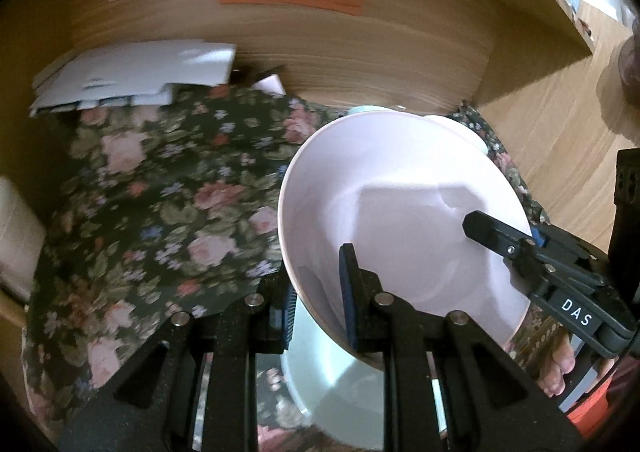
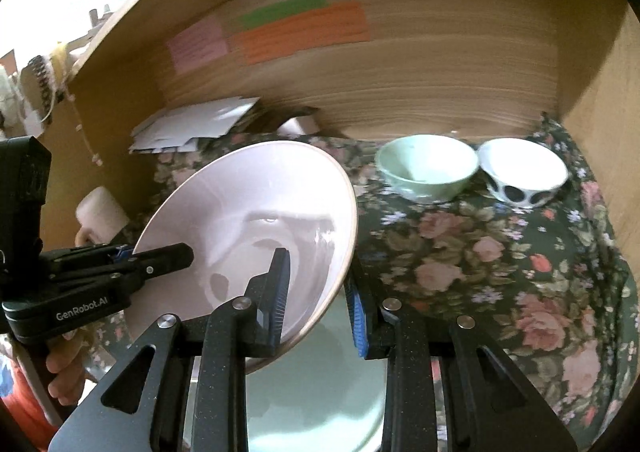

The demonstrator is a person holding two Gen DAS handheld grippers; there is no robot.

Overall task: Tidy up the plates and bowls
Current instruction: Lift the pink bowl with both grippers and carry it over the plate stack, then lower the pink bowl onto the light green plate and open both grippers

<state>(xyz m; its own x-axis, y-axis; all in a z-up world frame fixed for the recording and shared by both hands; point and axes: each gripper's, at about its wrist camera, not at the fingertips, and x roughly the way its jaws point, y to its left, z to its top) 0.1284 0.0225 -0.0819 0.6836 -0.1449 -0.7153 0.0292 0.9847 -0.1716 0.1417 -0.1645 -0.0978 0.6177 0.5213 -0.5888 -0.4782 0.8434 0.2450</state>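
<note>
A pale pink plate [image 1: 400,219] is held tilted above the floral cloth; it also shows in the right wrist view [image 2: 256,211]. My left gripper [image 1: 320,308] is shut on its near rim. My right gripper [image 2: 320,300] is shut on its opposite rim, and shows in the left wrist view [image 1: 496,240] with one finger inside the plate. A pale green plate [image 2: 320,392] lies flat under it, also seen in the left wrist view [image 1: 336,392]. A green bowl [image 2: 428,165] and a white bowl with black spots [image 2: 522,171] stand at the back right.
The floral cloth [image 2: 500,272] covers a wooden shelf with a back wall [image 2: 400,63] and a side wall [image 2: 600,131]. White papers [image 1: 136,71] lie at the back left. A white roll [image 2: 100,211] stands at the left.
</note>
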